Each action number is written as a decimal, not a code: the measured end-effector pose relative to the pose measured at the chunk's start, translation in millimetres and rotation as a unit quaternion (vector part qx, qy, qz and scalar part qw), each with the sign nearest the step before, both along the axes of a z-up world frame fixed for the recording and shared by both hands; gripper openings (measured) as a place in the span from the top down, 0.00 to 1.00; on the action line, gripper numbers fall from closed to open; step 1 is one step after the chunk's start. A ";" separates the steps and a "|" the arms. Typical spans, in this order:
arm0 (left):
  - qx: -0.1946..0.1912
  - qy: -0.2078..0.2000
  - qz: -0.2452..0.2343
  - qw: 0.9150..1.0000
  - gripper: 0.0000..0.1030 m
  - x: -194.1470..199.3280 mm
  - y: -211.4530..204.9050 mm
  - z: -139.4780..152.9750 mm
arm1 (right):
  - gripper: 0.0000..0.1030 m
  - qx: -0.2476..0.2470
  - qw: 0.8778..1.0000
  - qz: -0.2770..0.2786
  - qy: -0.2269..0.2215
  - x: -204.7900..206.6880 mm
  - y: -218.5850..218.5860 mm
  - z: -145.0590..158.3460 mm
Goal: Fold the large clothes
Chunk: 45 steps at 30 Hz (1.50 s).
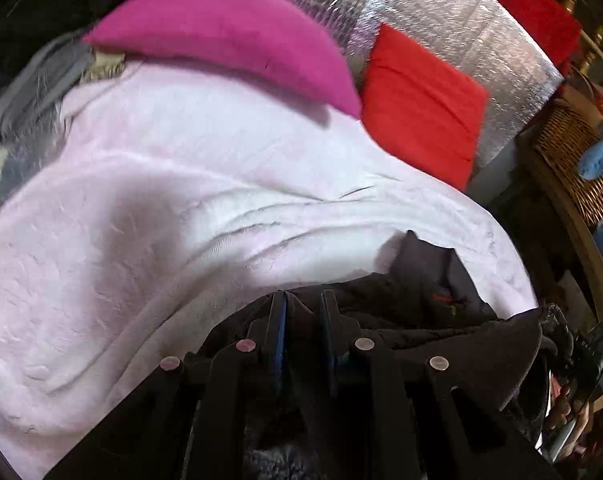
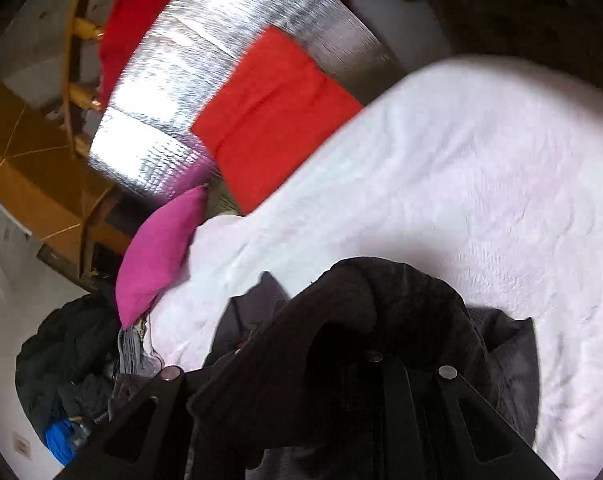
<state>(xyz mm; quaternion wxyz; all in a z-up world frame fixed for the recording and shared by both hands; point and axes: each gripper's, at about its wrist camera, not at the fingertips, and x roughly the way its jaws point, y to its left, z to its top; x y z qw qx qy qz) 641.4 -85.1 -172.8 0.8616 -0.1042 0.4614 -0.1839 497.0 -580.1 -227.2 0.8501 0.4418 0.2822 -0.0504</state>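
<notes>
A dark black-grey garment (image 1: 429, 296) lies bunched on a pale pink fleece blanket (image 1: 149, 216) and drapes over both grippers. In the left wrist view my left gripper (image 1: 303, 308) has its two fingers a small gap apart with dark cloth between them. In the right wrist view the same garment (image 2: 385, 320) covers my right gripper (image 2: 373, 344); its fingertips are hidden under the cloth. The blanket (image 2: 461, 168) fills the right of that view.
A magenta cushion (image 1: 229, 44) and a folded red cloth (image 1: 421, 100) lie beyond the blanket on a silver foil surface (image 1: 461, 12). A wicker basket (image 1: 573, 152) stands at right. A heap of dark clothes (image 2: 65, 356) lies on the floor.
</notes>
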 end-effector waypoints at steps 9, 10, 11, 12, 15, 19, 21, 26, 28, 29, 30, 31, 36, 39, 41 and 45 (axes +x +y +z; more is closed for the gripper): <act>-0.020 0.005 0.046 0.999 0.48 13.9 18.7 -9.7 | 0.58 0.126 0.992 0.025 0.001 27.9 -21.3 -18.2; -0.028 0.003 0.050 0.998 0.46 15.1 23.2 -9.4 | 0.49 0.149 0.988 0.031 -0.023 24.7 -23.4 -16.8; -0.042 0.001 0.058 0.997 0.40 13.2 31.3 -5.3 | 0.35 0.170 0.983 0.032 -0.056 17.3 -26.1 -12.9; -0.053 -0.003 0.066 0.996 0.37 11.5 38.6 -2.0 | 0.23 0.176 0.981 0.028 -0.080 7.7 -28.0 -7.2; -0.074 -0.018 0.086 0.993 0.32 0.6 57.2 9.1 | 0.06 0.161 0.975 0.004 -0.150 -26.4 -33.4 16.9; -0.058 -0.015 0.043 0.997 0.26 -33.5 66.9 13.2 | 0.05 0.045 0.996 0.006 -0.075 -59.2 -22.8 39.3; -0.043 -0.012 0.030 0.999 0.24 -55.0 71.7 7.3 | 0.05 -0.014 1.000 0.012 -0.024 -78.0 -14.2 38.5; -0.015 0.007 0.020 1.000 0.24 -95.3 79.1 -10.3 | 0.05 -0.029 0.999 0.020 0.032 -125.1 -10.2 13.6; 0.004 0.003 0.028 1.000 0.24 -109.3 78.5 -12.5 | 0.05 -0.019 0.999 0.018 0.043 -136.2 -10.2 3.9; 0.010 -0.003 0.030 0.999 0.23 -115.6 77.2 -11.9 | 0.05 -0.020 0.999 0.019 0.044 -140.2 -6.1 0.5; 0.035 -0.008 0.034 0.999 0.22 -122.1 71.8 -11.0 | 0.05 -0.027 0.998 0.019 0.048 -134.9 -3.2 0.5; 0.063 -0.007 0.033 0.997 0.18 -124.1 65.4 -11.8 | 0.05 -0.040 0.997 0.019 0.060 -133.6 1.9 -1.4; 0.101 0.024 0.016 0.994 0.17 -119.0 52.2 -34.1 | 0.13 -0.057 0.986 0.042 0.150 -112.6 20.4 -31.2; 0.079 0.034 0.014 0.996 0.41 -119.3 52.0 -34.1 | 0.36 -0.027 0.989 0.041 0.138 -113.8 23.3 -39.1; 0.114 0.026 0.018 0.993 0.45 -121.7 46.3 -30.1 | 0.44 -0.059 0.989 0.032 0.131 -119.1 28.1 -26.2; 0.157 0.027 0.019 0.987 0.43 -124.7 38.3 -39.6 | 0.51 -0.083 0.990 0.013 0.111 -131.1 32.3 -16.6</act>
